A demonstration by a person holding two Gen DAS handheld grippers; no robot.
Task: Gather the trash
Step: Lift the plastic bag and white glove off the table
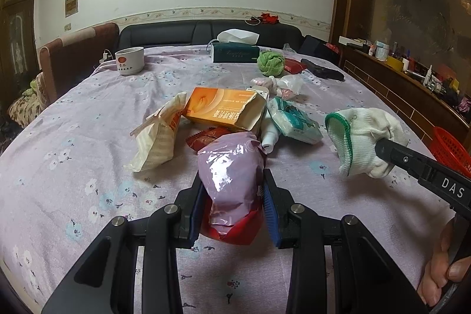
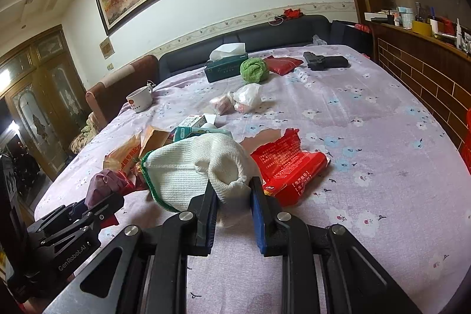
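The left tongs (image 1: 232, 190) are closed on a purple glossy bag (image 1: 228, 167), a crumpled foil-like packet with red at its lower end. Its long axis runs away from the tongs toward the pile of trash, and the wide puffed end points to the far side of the bed (image 1: 88, 114). The two blue pads press its narrow waist from both sides, and it is held just above the sheet.

The right tongs (image 2: 232, 190) are narrow and hold a white knitted glove (image 2: 200, 164) with a green edge at the cuff. The glove is soft and ribbed, and bunched into a loose lump. In the left wrist view the open cuff points to the left, toward the pile, and the pinched end is at the right, so the glove lies about across the picture and hangs above the sheet.

The bed is covered with a lilac sheet printed with small flowers. On it, beyond the purple bag, lie an orange carton (image 1: 223, 108) with a torn open end, a cream paper bag (image 1: 159, 134) with stripes, a small red wrapper (image 1: 206, 137), a white bottle (image 1: 269, 134) and a soft tissue pack (image 1: 295, 119) in clear film. A flat red foil packet (image 2: 285, 164), torn at the top, lies just beside the glove in the right wrist view. Farther back are a white cup (image 1: 129, 59), a green tissue box (image 1: 235, 52) and a green cloth ball (image 1: 270, 61).
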